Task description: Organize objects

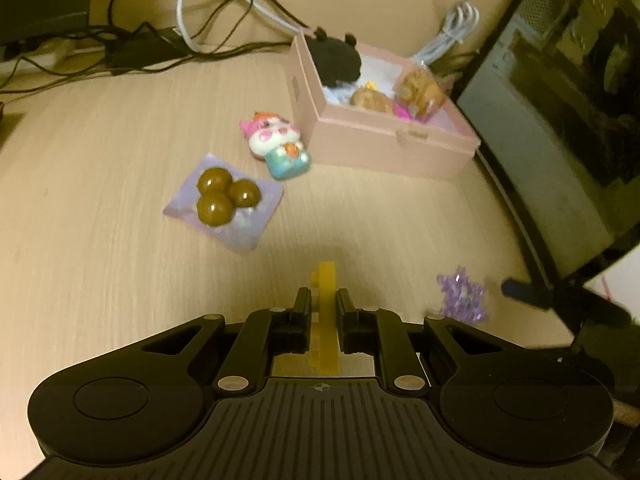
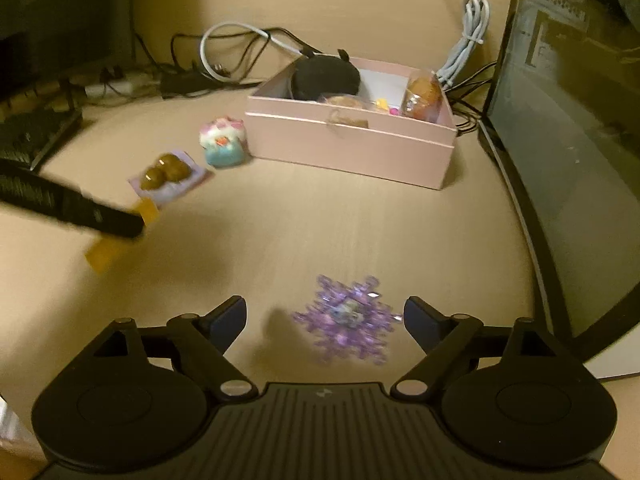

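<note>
Purple snowflake [image 2: 346, 318] smeared by blur, black plush [image 1: 336, 60] half hidden behind pink box [image 1: 384, 148] wall

Dim warm light, motion blur throughout, fisheye bending at edges

Pale wood-grain desk [image 1: 100, 160]. Pink box [image 1: 384, 144]. Yellow block [image 1: 326, 300]. Glittery purple snowflake [image 2: 346, 320]. Three glossy brown balls [image 1: 224, 196] on lilac packet [image 1: 240, 232]. Pink, white, blue squishy toy [image 1: 280, 146]. Black plush [image 1: 336, 58].

yellow brick [image 1: 325, 312] clamped upright, purple snowflake [image 2: 347, 319] flat on desk, pink box [image 2: 352, 148] open
</note>
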A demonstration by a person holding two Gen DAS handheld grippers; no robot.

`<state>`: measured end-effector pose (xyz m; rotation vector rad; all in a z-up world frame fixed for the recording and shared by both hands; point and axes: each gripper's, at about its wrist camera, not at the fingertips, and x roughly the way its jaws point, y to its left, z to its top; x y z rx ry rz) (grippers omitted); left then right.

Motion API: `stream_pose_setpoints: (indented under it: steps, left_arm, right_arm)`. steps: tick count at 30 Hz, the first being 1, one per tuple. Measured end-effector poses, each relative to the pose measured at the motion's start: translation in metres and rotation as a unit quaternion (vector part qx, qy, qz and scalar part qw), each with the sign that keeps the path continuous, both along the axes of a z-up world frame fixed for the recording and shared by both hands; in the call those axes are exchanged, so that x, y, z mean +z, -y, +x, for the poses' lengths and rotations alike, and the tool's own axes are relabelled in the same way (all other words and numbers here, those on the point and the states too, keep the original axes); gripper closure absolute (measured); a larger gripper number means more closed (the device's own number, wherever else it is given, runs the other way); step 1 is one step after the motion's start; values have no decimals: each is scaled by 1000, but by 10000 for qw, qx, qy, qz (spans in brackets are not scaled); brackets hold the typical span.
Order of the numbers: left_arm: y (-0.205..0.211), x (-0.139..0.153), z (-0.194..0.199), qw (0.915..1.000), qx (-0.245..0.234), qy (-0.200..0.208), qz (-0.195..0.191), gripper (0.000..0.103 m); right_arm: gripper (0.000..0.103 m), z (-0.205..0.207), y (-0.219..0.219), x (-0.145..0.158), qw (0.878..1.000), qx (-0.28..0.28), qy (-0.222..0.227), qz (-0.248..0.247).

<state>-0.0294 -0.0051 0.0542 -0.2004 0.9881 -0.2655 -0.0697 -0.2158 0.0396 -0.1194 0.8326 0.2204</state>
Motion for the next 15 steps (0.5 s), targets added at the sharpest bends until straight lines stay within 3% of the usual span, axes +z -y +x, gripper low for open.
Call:
stream_pose_setpoints:
  steps: [11, 14, 15]
  left_arm:
    - [2, 10, -15, 9997, 28, 169, 156, 88]
    - [5, 12, -18, 9996, -5, 244, 156, 88]
    - [5, 12, -19, 9996, -25, 257, 147, 88]
  right_arm:
    - [7, -5, 15, -22, 9987, -431, -75, -277]
    - [8, -3, 23, -23, 9989, -459, -119, -49]
    - [14, -2, 24, -24, 9989, -456, -140, 30]
